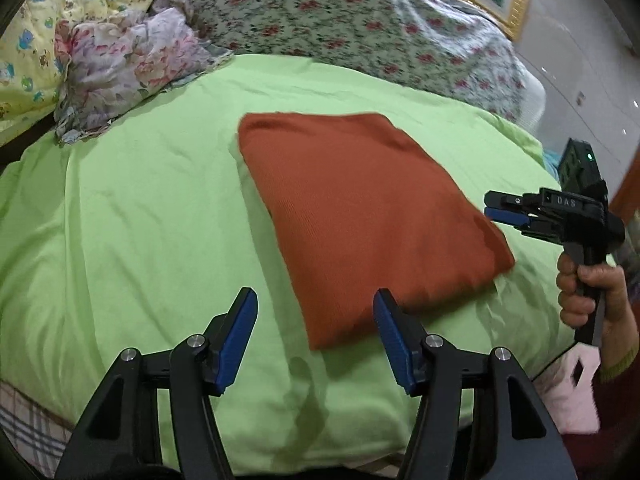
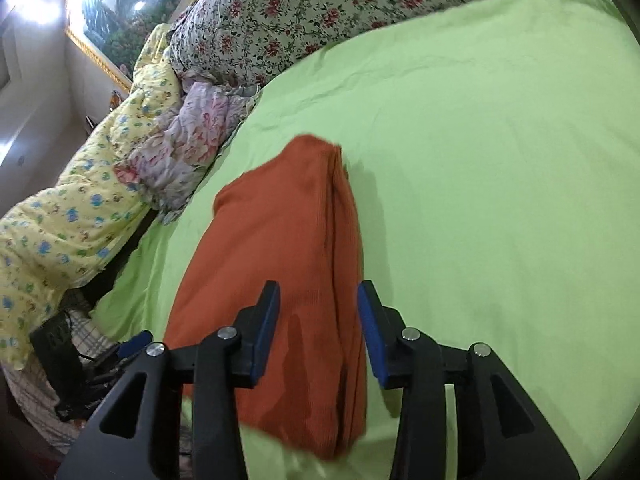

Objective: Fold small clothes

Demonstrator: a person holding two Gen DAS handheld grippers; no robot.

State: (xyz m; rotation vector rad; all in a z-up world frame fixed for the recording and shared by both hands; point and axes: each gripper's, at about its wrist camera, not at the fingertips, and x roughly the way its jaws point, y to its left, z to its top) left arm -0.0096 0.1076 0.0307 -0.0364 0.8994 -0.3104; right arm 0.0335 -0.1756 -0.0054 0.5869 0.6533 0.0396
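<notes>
Both tools gape over folded orange garment (image 1: 360,208); right tool (image 1: 505,210) reads "DAS".

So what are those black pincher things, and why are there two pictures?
They are hand-held grabbers, one in each of a person's hands, each with a camera looking along its jaws. One picture comes from the left gripper, the other from the right gripper. The left picture also shows the right hand holding its grabber. A folded rust-orange garment lies on a green bedsheet, with flowered quilts behind. Both jaws are open, holding nothing.
</notes>
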